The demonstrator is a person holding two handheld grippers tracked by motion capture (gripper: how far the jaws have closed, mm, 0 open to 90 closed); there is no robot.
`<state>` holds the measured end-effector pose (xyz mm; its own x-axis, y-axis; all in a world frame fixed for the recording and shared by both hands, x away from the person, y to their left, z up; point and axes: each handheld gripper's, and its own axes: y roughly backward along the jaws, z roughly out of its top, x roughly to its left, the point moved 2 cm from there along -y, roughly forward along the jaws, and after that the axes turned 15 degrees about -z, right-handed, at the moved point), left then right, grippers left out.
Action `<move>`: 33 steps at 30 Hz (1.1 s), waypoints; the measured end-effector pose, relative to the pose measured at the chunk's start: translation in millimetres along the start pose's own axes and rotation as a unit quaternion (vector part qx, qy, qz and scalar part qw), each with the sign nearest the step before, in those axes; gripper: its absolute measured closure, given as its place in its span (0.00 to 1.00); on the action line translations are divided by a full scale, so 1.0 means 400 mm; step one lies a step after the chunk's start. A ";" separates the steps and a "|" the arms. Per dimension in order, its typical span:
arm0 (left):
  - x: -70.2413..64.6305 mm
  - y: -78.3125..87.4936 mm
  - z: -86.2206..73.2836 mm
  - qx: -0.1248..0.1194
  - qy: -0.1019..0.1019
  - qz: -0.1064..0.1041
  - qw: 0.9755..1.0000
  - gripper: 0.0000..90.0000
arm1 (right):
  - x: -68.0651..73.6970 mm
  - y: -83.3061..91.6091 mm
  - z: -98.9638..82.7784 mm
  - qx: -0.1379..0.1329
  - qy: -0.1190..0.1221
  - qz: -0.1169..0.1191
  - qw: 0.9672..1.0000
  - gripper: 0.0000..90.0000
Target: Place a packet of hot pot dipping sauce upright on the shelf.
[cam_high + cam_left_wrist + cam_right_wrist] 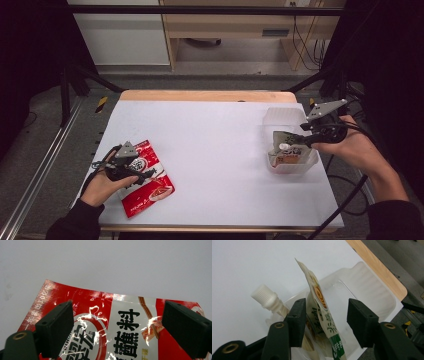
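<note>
A red and white snack packet (pixel 150 187) lies flat at the near left of the white table. My left gripper (pixel 142 176) hovers over it, jaws open and straddling the print (pixel 100 302); the left gripper (pixel 117 322) has nothing pinched. At the right, a clear plastic tub (pixel 280 116) holds a white-capped spout pouch (pixel 284 146) and a cream and green sachet (pixel 281 137) standing on edge. My right gripper (pixel 303 140) reaches in from the right. Its jaws (pixel 325 315) stand open around the sachet (pixel 318 293), with a gap on one side. The spout cap (pixel 265 297) lies beside one jaw.
The white mat (pixel 215 135) covers a wooden table whose far edge (pixel 205 95) shows as a tan strip. The tub (pixel 367 282) sits close to the mat's right edge. Black frame rails and cables run along both sides.
</note>
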<state>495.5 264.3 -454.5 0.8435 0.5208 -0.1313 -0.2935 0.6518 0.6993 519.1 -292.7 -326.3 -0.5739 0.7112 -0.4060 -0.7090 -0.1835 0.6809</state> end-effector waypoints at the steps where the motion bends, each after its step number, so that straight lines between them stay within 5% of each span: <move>1: 0.000 0.000 0.000 0.000 0.000 0.001 1.000 0.12 | 0.002 0.005 0.004 -0.004 -0.001 0.000 1.000 0.54; 5: 0.003 0.003 0.000 -0.001 -0.002 0.004 1.000 0.12 | 0.013 0.025 0.026 -0.021 0.002 -0.004 1.000 0.47; 13: 0.015 0.017 -0.004 -0.007 0.003 0.018 1.000 0.11 | 0.075 0.077 0.090 -0.066 0.015 -0.052 0.996 0.30; 25: 0.033 0.035 -0.014 -0.007 -0.005 0.036 0.999 0.09 | 0.295 0.117 0.176 -0.121 0.042 -0.075 0.989 0.22; 33: 0.050 0.058 -0.021 -0.014 -0.004 0.053 0.998 0.09 | 0.405 0.075 0.192 -0.126 0.027 -0.056 0.990 0.20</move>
<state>501.6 294.6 -446.8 0.8105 0.5834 -0.0516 -0.3943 0.6086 0.6885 436.6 -130.9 -324.8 -0.5025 0.7006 -0.5067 -0.8452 -0.2745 0.4586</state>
